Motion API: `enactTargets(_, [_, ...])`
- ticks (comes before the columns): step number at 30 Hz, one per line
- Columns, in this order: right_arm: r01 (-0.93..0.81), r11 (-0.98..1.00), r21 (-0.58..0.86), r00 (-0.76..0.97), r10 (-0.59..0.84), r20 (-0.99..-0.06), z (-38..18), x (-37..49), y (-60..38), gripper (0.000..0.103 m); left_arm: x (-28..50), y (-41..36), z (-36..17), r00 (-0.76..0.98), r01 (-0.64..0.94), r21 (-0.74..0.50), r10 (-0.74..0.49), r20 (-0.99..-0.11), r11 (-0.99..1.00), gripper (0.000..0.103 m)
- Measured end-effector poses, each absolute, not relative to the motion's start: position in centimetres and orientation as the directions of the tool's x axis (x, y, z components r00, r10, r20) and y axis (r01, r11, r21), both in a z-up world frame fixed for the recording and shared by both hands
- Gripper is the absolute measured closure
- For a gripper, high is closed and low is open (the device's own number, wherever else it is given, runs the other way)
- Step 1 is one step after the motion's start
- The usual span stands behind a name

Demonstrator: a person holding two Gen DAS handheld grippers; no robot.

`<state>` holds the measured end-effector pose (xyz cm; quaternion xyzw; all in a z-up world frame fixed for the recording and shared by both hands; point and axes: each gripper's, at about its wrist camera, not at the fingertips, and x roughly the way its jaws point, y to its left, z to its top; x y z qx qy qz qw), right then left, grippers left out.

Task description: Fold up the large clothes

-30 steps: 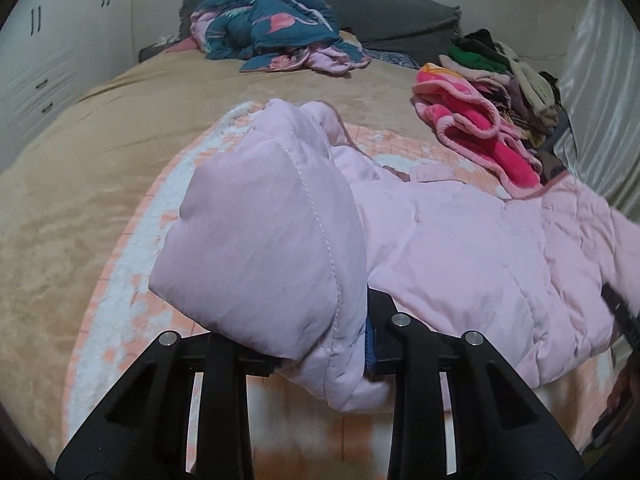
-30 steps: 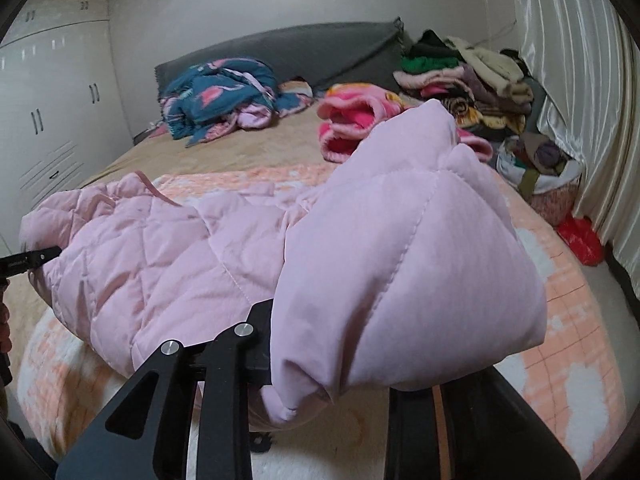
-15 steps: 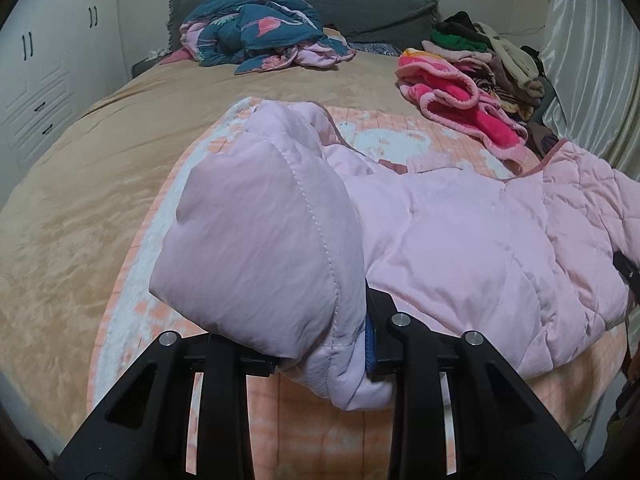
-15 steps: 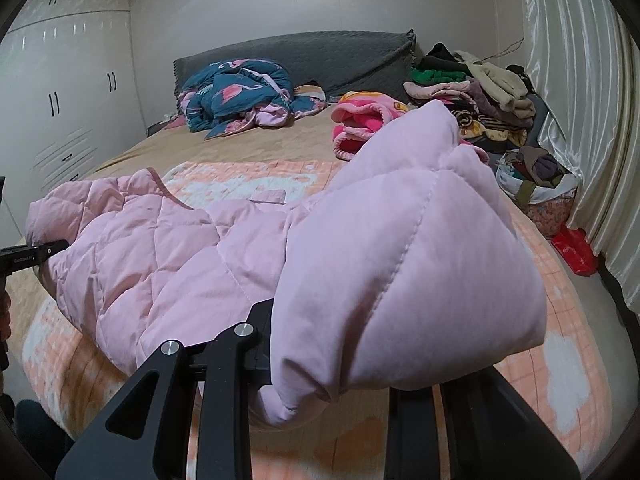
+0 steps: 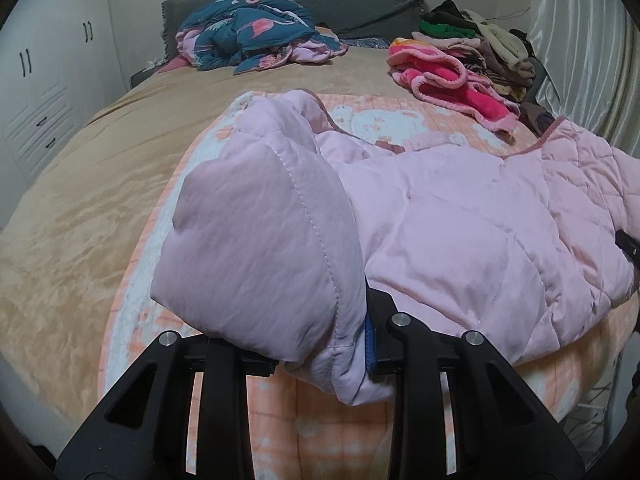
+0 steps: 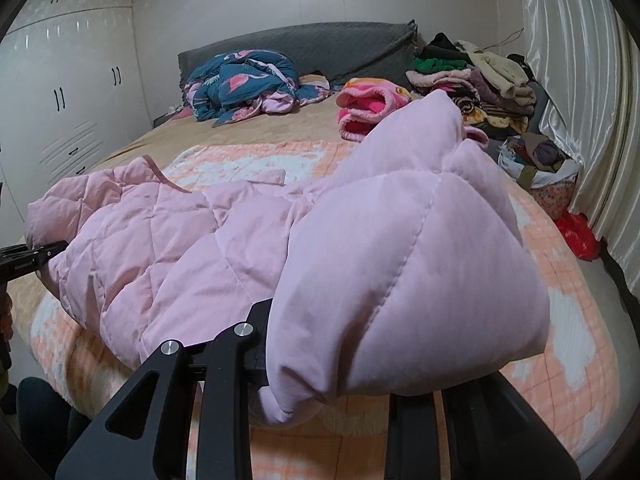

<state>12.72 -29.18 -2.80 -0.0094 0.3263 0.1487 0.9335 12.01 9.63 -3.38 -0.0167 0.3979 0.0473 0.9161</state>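
Note:
A large pale pink quilted jacket [image 5: 460, 236] is stretched across the near end of the bed over an orange and white blanket [image 5: 400, 116]. My left gripper [image 5: 320, 356] is shut on one corner of the jacket, which bulges over its fingers. My right gripper [image 6: 324, 384] is shut on the other corner [image 6: 400, 272] and holds it up the same way. The jacket's body [image 6: 168, 248] sags between them. The left gripper shows at the left edge of the right wrist view [image 6: 28, 260].
A tan bedspread [image 5: 100, 184] covers the bed. A blue flamingo quilt [image 5: 252, 32] lies by the grey headboard [image 5: 360, 0]. A pink fleece [image 5: 448, 84] and a stack of clothes [image 5: 480, 44] sit at the far right. White wardrobes [image 6: 72, 92] stand left, curtains [image 6: 580, 100] right.
Both grippers have drawn back toward the foot of the bed and risen, still holding the jacket corners. More of the bed and the room shows now.

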Motion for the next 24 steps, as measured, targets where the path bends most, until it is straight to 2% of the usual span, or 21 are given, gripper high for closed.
enactTargets(9, [-0.217, 0.966, 0.138, 0.697, 0.252, -0.671, -4.8, 14.0, -29.8, 0.075, 11.2, 9.7, -5.1, 0.669, -0.119, 0.004, 0.083, -0.738, 0.993, 0.081])
enactTargets(14, [-0.134, 0.97, 0.204, 0.647, 0.242, -0.723, -6.4, 15.5, -30.4, 0.07, 11.1, 9.9, -5.9, 0.658, -0.136, -0.014, 0.08, -0.749, 0.991, 0.079])
enactTargets(20, [-0.011, 0.95, 0.312, 0.564, 0.263, -0.783, -9.3, 17.6, -32.0, 0.05, 11.0, 10.1, -6.8, 0.645, -0.155, -0.038, 0.072, -0.761, 0.987, 0.076])
enactTargets(24, [0.036, 0.932, 0.36, 0.547, 0.283, -0.788, -10.4, 18.1, -33.1, 0.028, 10.8, 10.3, -7.3, 0.639, -0.166, -0.05, 0.069, -0.766, 0.985, 0.075])
